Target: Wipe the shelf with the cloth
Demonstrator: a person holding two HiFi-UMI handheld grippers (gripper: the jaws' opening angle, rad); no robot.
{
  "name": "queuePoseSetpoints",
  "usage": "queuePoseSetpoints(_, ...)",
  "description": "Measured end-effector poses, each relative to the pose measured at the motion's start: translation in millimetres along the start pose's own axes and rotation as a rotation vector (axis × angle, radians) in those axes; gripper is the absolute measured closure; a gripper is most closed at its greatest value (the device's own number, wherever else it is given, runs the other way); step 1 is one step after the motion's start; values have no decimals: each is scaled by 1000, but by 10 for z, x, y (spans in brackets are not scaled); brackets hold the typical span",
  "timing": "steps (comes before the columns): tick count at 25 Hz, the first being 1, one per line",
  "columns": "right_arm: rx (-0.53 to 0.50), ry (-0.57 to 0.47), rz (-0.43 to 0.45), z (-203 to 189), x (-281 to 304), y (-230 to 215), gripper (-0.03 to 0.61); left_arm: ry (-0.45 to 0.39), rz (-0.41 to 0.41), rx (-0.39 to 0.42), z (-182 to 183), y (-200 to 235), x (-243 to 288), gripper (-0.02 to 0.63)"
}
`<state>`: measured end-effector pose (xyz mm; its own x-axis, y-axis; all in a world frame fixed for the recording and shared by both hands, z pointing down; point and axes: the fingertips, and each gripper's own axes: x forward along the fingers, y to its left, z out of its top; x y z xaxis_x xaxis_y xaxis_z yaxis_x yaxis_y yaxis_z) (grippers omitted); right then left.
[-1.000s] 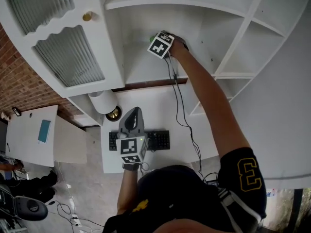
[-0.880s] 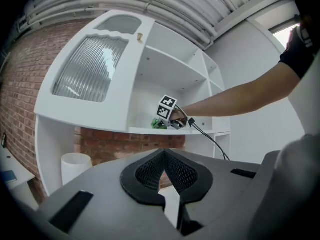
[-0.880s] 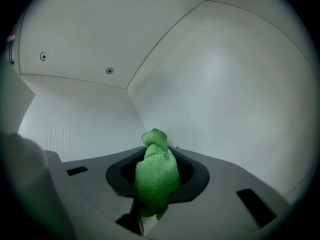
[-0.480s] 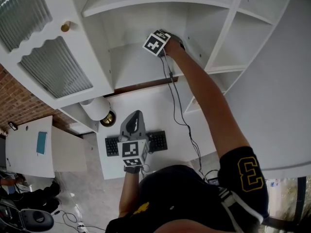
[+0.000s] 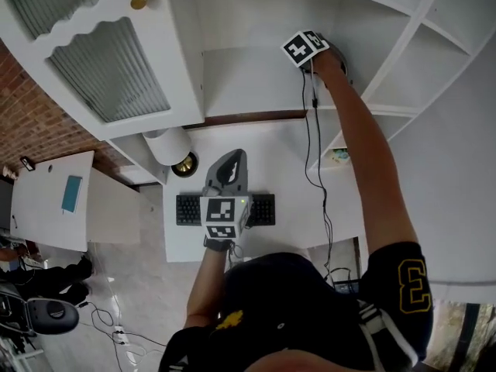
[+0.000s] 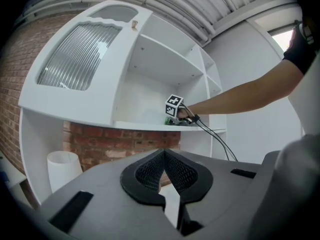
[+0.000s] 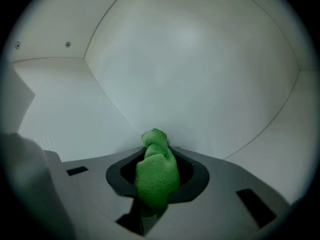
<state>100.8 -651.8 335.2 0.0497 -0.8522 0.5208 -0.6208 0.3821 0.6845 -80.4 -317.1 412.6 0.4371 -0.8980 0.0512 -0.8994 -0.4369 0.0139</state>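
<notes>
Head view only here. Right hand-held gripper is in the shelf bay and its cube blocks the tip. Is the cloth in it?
Observer: Yes. The right gripper view shows the green cloth pinched in the right hand-held gripper, jaws closed on it.
Operator: Is it down on the surface?
Observer: Seen from the side in the left gripper view, green shows right at the shelf board. It looks in contact.
Operator: Left one?
Observer: In the left gripper view, the left hand-held gripper has its jaws together with nothing between them.
</notes>
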Motion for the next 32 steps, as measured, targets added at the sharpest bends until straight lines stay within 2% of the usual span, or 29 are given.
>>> queuePoseSetpoints(7,4,20,-19,-46,47,-50,500,-72,85,116,623,315,306,595)
queuePoseSetpoints(9,2,19,-20,-46,46,-58,500,-71,101,126,728,392,412,595)
queuePoseSetpoints(13,-3,23,-23,-56,51,-55,500,-51,130,128,738,523,498,595)
queuePoseSetpoints(18,-14,16,-29,-40,52,-102,500,-44,127,96,705,506,406,595)
queuePoseSetpoints(22,-44,87,-44,-51,-25,-16,494,-55,127,49,683,509,169,595)
queuePoseSetpoints(23,-62,77,-4,67,-106,127,491,-54,129,47,666,508,111,595)
queuePoseSetpoints(25,1,-68,146,547,-403,468,489,-54,135,59,664,501,47,595)
queuePoseSetpoints(27,184,-228,366,1054,-731,825,491,-53,140,71,679,508,12,595)
queuePoseSetpoints(29,359,-302,596,1429,-983,1182,491,-52,144,74,680,535,-38,595)
queuePoseSetpoints(30,423,-322,681,1573,-1076,1337,491,-49,149,74,669,556,-73,595)
queuePoseSetpoints(32,499,-340,782,1781,-1200,1604,491,-44,166,72,636,608,-152,595)
